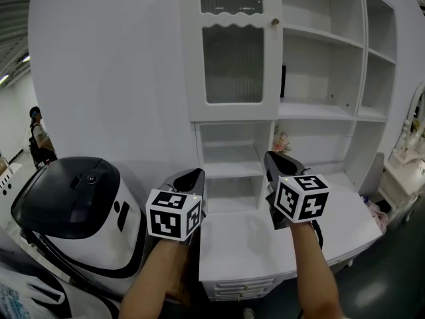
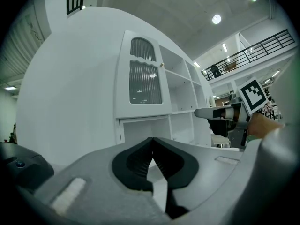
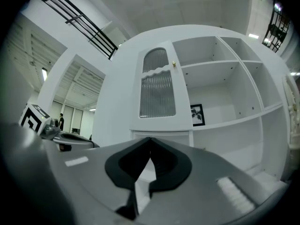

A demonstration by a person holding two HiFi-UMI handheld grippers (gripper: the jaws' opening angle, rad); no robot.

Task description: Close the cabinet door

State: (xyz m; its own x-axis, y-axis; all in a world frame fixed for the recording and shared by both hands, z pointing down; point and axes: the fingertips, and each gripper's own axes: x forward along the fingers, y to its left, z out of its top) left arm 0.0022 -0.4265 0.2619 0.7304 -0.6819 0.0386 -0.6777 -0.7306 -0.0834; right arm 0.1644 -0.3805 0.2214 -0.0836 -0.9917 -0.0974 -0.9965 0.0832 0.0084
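The white cabinet door point(image 1: 232, 58) with ribbed glass and a small knob point(image 1: 275, 22) on its right edge stands upright and looks flush with the cabinet front. It also shows in the left gripper view, door point(image 2: 144, 78), and in the right gripper view, door point(image 3: 158, 90). My left gripper point(image 1: 197, 173) and right gripper point(image 1: 269, 155) are held side by side over the white desk top point(image 1: 279, 231), well short of the door and below it. Both point at the cabinet. The left gripper point(image 2: 151, 140) and the right gripper point(image 3: 150, 139) each have their tips together with nothing between them.
A white machine with a black domed top point(image 1: 73, 205) stands at the lower left beside the desk. Open white shelves point(image 1: 319, 65) fill the cabinet's right side, with a framed picture point(image 3: 197, 115) on one. Drawers point(image 1: 242, 288) sit under the desk. A person point(image 1: 38, 135) stands far off at left.
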